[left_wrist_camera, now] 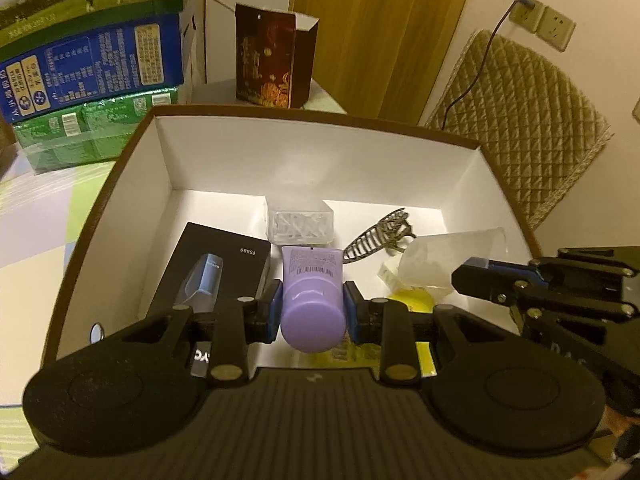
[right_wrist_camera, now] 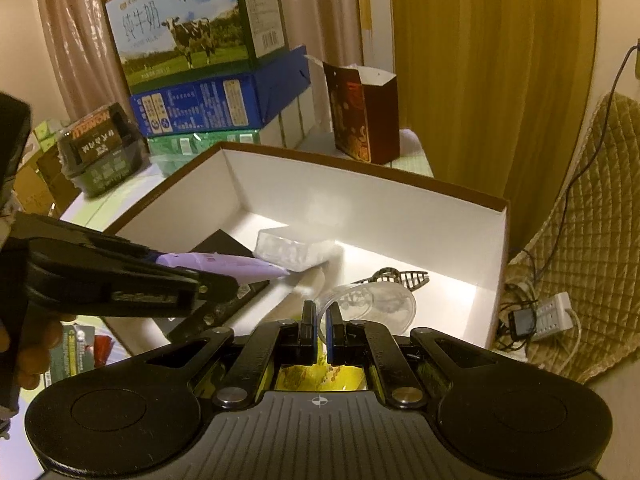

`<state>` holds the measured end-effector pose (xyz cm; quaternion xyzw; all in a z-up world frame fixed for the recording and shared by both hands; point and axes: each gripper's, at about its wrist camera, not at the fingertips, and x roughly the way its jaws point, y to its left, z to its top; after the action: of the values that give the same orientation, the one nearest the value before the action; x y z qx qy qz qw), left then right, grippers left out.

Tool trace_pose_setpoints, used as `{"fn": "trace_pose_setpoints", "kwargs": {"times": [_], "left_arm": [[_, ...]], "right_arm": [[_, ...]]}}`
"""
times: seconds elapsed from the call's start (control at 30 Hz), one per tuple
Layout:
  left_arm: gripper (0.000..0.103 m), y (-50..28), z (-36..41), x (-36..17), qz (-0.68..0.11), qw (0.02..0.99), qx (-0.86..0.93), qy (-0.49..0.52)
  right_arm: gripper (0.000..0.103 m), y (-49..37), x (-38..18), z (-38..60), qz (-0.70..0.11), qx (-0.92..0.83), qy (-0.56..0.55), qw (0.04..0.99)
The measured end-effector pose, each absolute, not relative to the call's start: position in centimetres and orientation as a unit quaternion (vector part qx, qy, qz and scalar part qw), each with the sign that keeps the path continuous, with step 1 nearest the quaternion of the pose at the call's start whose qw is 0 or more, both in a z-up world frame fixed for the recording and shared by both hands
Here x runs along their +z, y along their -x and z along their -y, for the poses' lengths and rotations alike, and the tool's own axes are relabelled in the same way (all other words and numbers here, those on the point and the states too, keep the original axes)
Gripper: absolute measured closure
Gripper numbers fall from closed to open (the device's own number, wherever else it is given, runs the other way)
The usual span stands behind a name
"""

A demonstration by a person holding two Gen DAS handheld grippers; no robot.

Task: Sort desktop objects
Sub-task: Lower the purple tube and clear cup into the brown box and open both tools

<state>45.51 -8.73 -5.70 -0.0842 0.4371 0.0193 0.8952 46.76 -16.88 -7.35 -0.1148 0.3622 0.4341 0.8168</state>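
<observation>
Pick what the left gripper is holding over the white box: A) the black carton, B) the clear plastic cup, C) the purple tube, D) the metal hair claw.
C: the left gripper has its jaws pressed against both sides of the purple tube, cap toward the camera, above the white box.

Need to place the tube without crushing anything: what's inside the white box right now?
Inside the white box: a black carton, a clear case, a hair claw, a clear cup and something yellow. The left gripper and its purple tube hide the near floor.
</observation>
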Motion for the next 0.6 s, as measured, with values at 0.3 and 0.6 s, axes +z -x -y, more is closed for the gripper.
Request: {"fn": "trace_pose_setpoints", "kwargs": {"times": [0.3, 0.6], "left_arm": [[0.077, -47.9, 8.5, -7.1, -0.455, 0.887, 0.02, 0.082], [0.075, -47.2, 8.2, -6.3, -0.448, 0.89, 0.016, 0.086]], "right_arm": [[0.102, -47.4, -7.8, 15.9, -0.369, 0.432, 0.116, 0.814], [0.102, -47.5, -8.3, 15.2, -0.374, 0.431, 0.122, 0.812]]}}
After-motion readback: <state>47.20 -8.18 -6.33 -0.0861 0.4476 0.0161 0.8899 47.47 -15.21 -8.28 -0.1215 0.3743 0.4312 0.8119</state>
